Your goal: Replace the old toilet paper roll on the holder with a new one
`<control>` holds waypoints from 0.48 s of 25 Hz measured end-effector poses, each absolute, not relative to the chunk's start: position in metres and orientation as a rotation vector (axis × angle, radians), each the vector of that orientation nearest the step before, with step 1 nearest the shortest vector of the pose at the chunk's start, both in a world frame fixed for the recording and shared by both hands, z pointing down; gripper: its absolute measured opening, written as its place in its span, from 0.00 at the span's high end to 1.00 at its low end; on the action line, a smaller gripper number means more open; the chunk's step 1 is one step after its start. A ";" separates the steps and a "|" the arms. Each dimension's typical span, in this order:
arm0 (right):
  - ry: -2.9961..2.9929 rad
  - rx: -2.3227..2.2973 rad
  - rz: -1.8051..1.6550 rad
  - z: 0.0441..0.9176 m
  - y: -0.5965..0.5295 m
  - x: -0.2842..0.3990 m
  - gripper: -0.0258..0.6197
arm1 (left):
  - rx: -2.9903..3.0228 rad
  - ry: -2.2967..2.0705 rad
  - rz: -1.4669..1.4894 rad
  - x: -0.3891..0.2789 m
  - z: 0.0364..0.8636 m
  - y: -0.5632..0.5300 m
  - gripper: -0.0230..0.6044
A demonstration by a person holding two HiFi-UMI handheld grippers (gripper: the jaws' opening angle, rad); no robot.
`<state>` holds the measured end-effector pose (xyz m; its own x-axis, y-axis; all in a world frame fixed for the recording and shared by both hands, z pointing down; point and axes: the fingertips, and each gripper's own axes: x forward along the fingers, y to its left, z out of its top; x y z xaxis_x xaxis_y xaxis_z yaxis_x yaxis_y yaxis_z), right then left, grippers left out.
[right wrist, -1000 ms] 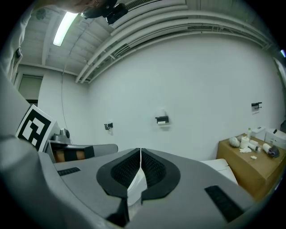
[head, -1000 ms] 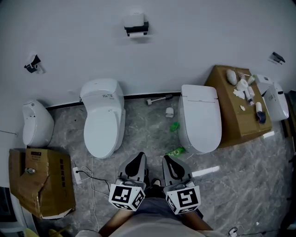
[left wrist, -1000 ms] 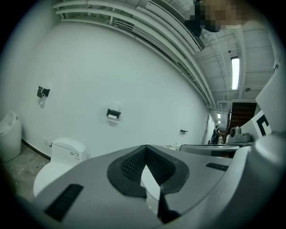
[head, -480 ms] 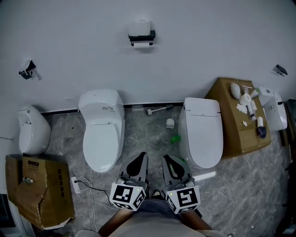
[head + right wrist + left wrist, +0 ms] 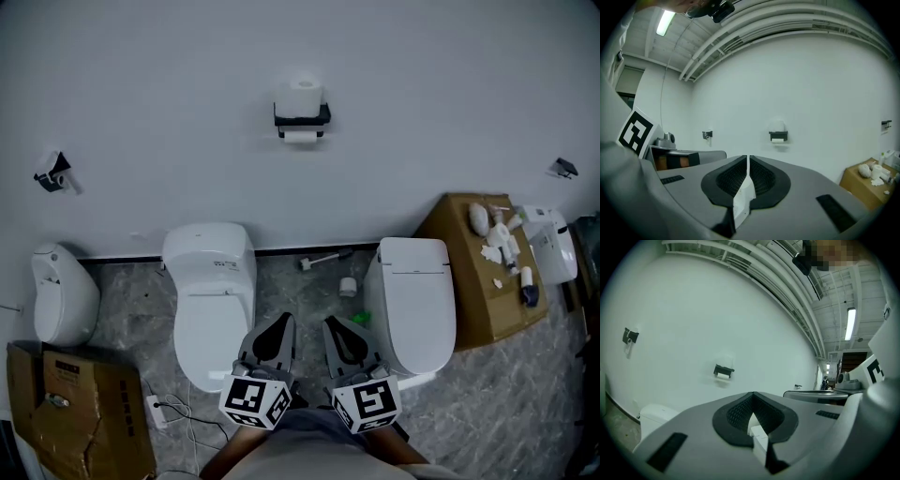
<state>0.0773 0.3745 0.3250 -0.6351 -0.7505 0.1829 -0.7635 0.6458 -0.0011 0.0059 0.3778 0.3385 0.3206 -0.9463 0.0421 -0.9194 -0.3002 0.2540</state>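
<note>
We stood in what looked like a mock-up bathroom inside an industrial hall: toilets [image 5: 208,291] lined one bare white wall under a lone paper holder [image 5: 302,117], cardboard boxes [image 5: 84,412] and a power strip [image 5: 150,410] sat on the marble-pattern floor [image 5: 300,281], and a strip light [image 5: 850,323] hung among exposed ceiling pipes [image 5: 787,23].
</note>
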 end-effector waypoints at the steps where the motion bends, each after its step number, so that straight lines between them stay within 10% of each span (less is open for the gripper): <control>1: -2.701 1.250 0.106 0.323 0.370 0.071 0.93 | 2.361 -1.695 -0.178 0.000 0.336 0.372 0.96; 12: -2.709 1.247 0.079 0.309 0.347 0.041 0.93 | 2.355 -1.648 -0.231 -0.029 0.333 0.347 0.96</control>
<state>0.0409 0.3475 0.3091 -0.6401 -0.7503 0.1653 -0.7587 0.6512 0.0180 -0.0293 0.3475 0.3333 0.3450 -0.9384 0.0168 -0.8975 -0.3246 0.2985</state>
